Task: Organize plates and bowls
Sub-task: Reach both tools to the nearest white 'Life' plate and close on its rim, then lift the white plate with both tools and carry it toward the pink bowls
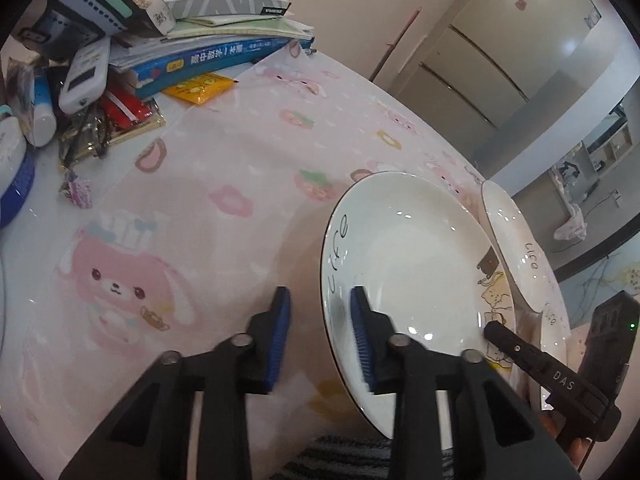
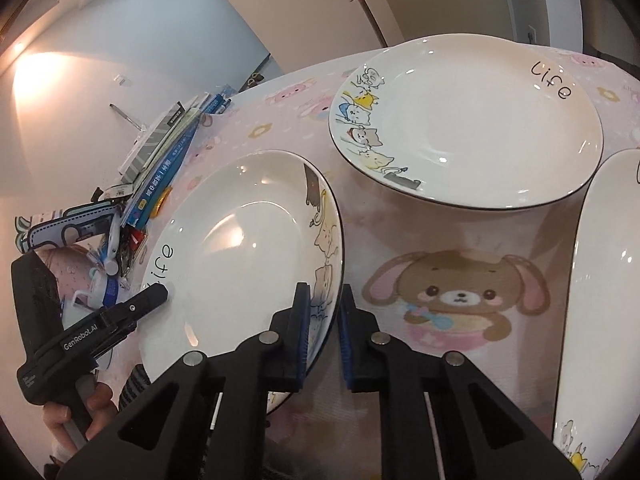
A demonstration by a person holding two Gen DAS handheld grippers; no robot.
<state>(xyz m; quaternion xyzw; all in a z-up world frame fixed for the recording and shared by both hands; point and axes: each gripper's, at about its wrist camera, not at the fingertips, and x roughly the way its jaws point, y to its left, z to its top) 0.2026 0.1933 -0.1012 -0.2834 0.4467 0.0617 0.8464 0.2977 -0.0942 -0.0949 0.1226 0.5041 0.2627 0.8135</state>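
A white deep plate (image 1: 404, 264) with "life" lettering and cat drawings is tilted up off the pink tablecloth; it also shows in the right wrist view (image 2: 248, 248). My left gripper (image 1: 320, 332) straddles its "life" rim with the jaws apart, one finger inside, one outside. My right gripper (image 2: 324, 324) is closed on the opposite, cat-drawing rim. A second like plate (image 2: 468, 120) lies flat farther back. A third plate (image 2: 600, 288) sits at the right edge.
A stack of books (image 1: 216, 36), snack packets (image 1: 120, 112) and bottles clutter the table's far left corner. A tall cabinet (image 1: 516, 40) stands beyond the table. The rounded table edge (image 1: 400, 96) runs along the far side.
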